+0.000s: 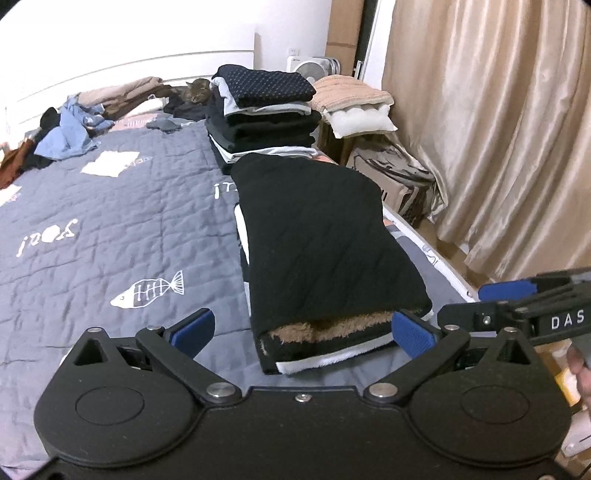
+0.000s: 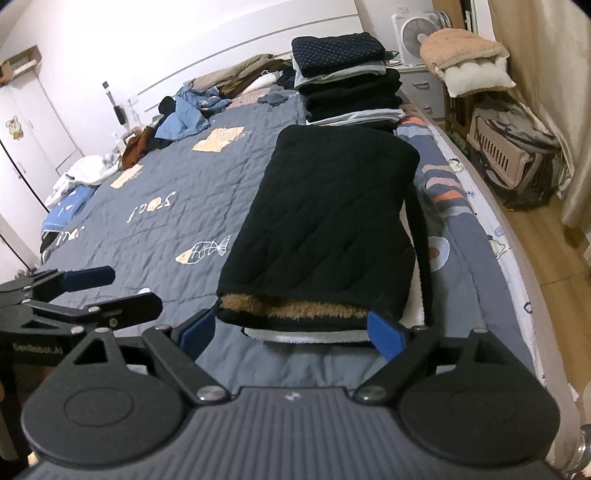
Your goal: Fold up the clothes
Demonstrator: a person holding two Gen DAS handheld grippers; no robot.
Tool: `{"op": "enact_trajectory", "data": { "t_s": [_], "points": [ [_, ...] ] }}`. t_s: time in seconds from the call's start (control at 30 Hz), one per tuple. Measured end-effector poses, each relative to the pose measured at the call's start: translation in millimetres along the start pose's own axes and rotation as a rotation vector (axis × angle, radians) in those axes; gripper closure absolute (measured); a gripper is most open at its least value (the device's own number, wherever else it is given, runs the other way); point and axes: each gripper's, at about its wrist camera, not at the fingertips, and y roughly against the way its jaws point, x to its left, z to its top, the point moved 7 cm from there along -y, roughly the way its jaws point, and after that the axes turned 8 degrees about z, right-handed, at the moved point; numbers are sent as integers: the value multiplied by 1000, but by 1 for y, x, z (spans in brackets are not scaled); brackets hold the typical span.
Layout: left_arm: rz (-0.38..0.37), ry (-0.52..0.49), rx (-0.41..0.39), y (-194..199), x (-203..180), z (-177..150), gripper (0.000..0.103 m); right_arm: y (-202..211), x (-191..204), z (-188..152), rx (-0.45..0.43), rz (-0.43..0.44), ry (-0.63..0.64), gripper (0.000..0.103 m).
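A folded black quilted garment (image 1: 325, 236) with brown fleece lining lies on the grey bedspread (image 1: 110, 221), its open end towards me. Under it shows a white layer. In the left wrist view my left gripper (image 1: 303, 330) stands open just short of that near end, its blue pads (image 1: 195, 328) clear of the cloth. My right gripper (image 2: 293, 330) is open too, with the garment (image 2: 325, 221) framed between its fingers and nothing pinched. Each gripper shows in the other's view: the right gripper (image 1: 487, 302) and the left gripper (image 2: 114, 291). A stack of folded clothes (image 1: 266, 110) stands behind the garment.
Loose clothes, among them a blue garment (image 1: 70, 136), lie heaped near the headboard. A cat (image 1: 195, 94) rests beside the stack. Right of the bed are a pet carrier (image 2: 506, 155), a cushion on a crate (image 1: 354, 107), a fan (image 2: 417, 33) and a curtain (image 1: 498, 129).
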Motion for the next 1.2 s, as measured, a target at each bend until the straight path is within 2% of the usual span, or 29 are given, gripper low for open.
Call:
{"op": "enact_trajectory", "data": {
  "t_s": [0.33,0.8,1.2],
  "points": [
    [-6,-19,37,18,0,-9,0,14,5,-2,18,-33,3,14],
    [-2,-26,67,17,-6,-12,0,13,3,3,38,-53,7,14],
    [-1,-18,46,22,-5,-5,0,12,7,6,47,-62,23,14]
  ]
}}
